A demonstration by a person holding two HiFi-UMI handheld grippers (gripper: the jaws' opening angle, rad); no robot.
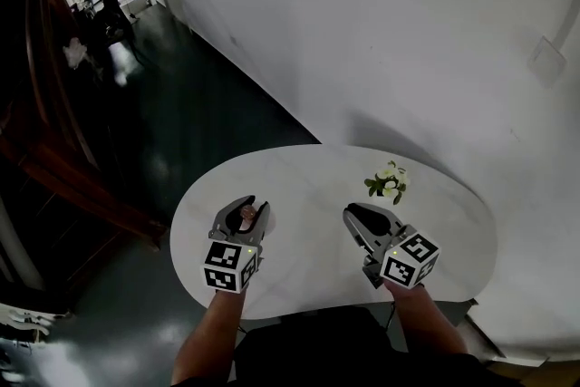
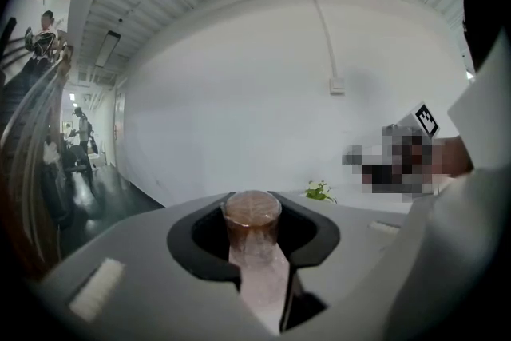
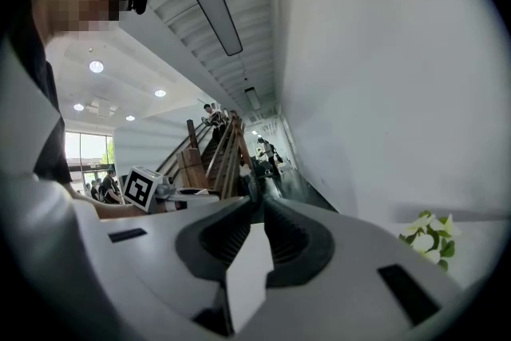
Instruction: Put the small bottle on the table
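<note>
The bottle [image 2: 251, 224], brown-capped, sat clamped between the jaws of the left gripper [image 1: 251, 207], over the left end of the table [image 1: 308, 181]. It would be best lowered upright until its base met the top, then released slowly. The right gripper [image 1: 352, 213], jaws together, held nothing. No label was legible.
</note>
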